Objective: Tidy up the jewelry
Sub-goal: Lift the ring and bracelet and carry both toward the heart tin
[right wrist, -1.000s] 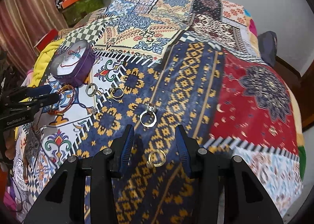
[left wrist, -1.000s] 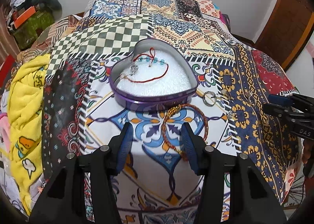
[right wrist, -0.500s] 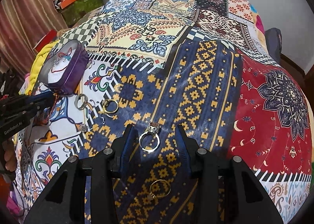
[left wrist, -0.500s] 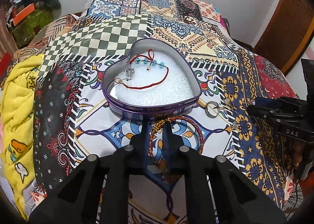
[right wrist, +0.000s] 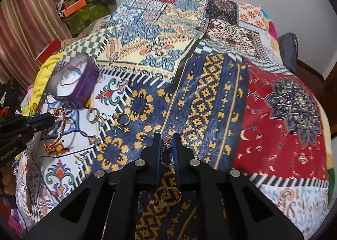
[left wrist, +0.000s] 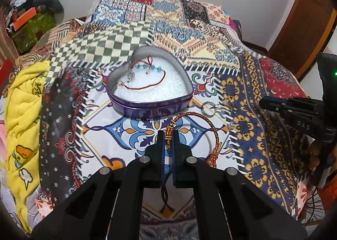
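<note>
A purple heart-shaped tin (left wrist: 151, 109) with white padding sits on the patchwork bedspread and holds a red cord bracelet (left wrist: 147, 80). My left gripper (left wrist: 167, 136) is shut on a red-and-gold braided bracelet (left wrist: 208, 124) just in front of the tin. My right gripper (right wrist: 167, 141) is shut on a silver ring with a stone (right wrist: 166, 144), over the blue and yellow patch. A gold ring (right wrist: 171, 196) lies under the right gripper's fingers. A silver ring (left wrist: 207, 109) and a gold ring (right wrist: 122, 119) lie right of the tin (right wrist: 73, 84).
The patchwork bedspread (right wrist: 210, 92) covers the whole bed. A yellow blanket (left wrist: 21, 113) lies at the left edge. A pile of boxes and bags (left wrist: 31, 23) stands at the far left by the wall. A wooden door (left wrist: 305, 19) stands at the right.
Both grippers went from open to shut. The left one closed on the braided bracelet and the right one moved forward and closed on the silver ring with the stone.
</note>
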`<state>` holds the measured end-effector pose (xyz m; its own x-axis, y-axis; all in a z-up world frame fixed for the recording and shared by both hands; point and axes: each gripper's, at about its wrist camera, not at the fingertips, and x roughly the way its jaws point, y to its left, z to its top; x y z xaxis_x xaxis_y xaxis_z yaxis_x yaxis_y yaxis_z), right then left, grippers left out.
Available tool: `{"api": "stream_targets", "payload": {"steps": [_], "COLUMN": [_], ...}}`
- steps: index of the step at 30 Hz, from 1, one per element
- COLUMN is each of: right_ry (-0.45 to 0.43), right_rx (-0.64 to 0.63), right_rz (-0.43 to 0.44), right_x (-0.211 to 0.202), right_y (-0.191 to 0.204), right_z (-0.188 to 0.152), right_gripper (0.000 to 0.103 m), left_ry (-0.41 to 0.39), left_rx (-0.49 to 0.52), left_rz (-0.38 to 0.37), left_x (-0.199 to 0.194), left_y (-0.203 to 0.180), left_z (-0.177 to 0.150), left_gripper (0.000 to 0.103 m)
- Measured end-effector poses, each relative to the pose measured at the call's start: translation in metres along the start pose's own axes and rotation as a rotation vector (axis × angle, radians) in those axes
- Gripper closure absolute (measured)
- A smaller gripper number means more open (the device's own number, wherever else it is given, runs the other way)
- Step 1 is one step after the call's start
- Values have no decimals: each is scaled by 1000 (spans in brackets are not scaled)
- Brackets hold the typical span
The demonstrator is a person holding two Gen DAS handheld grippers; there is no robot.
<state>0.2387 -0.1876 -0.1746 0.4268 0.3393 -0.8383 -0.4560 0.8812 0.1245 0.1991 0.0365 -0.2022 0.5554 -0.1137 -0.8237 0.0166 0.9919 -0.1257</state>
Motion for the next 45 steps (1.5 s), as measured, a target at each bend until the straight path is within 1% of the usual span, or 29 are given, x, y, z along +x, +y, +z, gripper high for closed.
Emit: {"api": "stream_targets", "payload": {"steps": [2, 4, 10, 14, 16, 17, 18, 19, 20, 24, 28, 31, 32, 33, 37, 38, 39, 41, 45], "right_ry": [-16, -34, -93, -73, -42, -28, -15, -6, 4, 56, 110, 102, 100, 99, 92, 91, 89, 87, 53], "right_rx": [-6, -11, -13, -13, -32, -43, -50, -52, -52, -64, -93, -102, -98, -93, -87, -87, -85, -74, -82], "right_rz": [-3, -3, -15, 3, -12, -23, -32, -36, -40, -63, -64, -68, -61, -56, -60, -59, -58, -50, -49], "right_x": [-8, -18, -46, -48, -41, -36, -31, -28, -23, 3, 24, 28, 28, 28, 27, 27, 25, 21, 8], "right_y": [1, 2, 3, -2, -1, -1, 0, 0, 0, -1, 1, 2, 1, 0, -1, -1, 0, 2, 8], "right_z": [0, 0, 4, 7, 6, 6, 4, 2, 1, 1, 1, 2, 3, 3, 2, 3, 2, 2, 3], "right_gripper": [94, 97, 98, 97, 93, 83, 71, 66, 64, 64, 64, 65, 73, 77, 77, 79, 89, 90, 90], "left_ry": [-19, -44, -121, -158, -170, -173, -174, -173, -172, -157, -139, -124, -122, -120, -119, -120, -123, -132, -153], "left_rx": [0, 3, 13, 21, 21, 21, 20, 19, 18, 8, -1, -12, -14, -16, -20, -21, -21, -19, -22], "left_rz": [2, 6, 22, 37, 40, 41, 43, 42, 41, 44, 45, 45, 44, 44, 39, 37, 37, 38, 42], "left_x": [-10, -21, -52, -67, -71, -72, -72, -72, -71, -64, -53, -45, -44, -42, -40, -41, -42, -46, -56], "left_y": [-1, -3, -5, -6, -4, -4, -3, -2, 0, 4, 10, 14, 14, 15, 14, 14, 13, 13, 14], "left_z": [1, 3, 9, 10, 9, 8, 8, 7, 7, 5, 4, 4, 4, 4, 4, 5, 5, 6, 7], "left_gripper": [99, 99, 99, 99, 99, 99, 99, 99, 99, 99, 99, 99, 99, 99, 99, 99, 99, 99, 99]}}
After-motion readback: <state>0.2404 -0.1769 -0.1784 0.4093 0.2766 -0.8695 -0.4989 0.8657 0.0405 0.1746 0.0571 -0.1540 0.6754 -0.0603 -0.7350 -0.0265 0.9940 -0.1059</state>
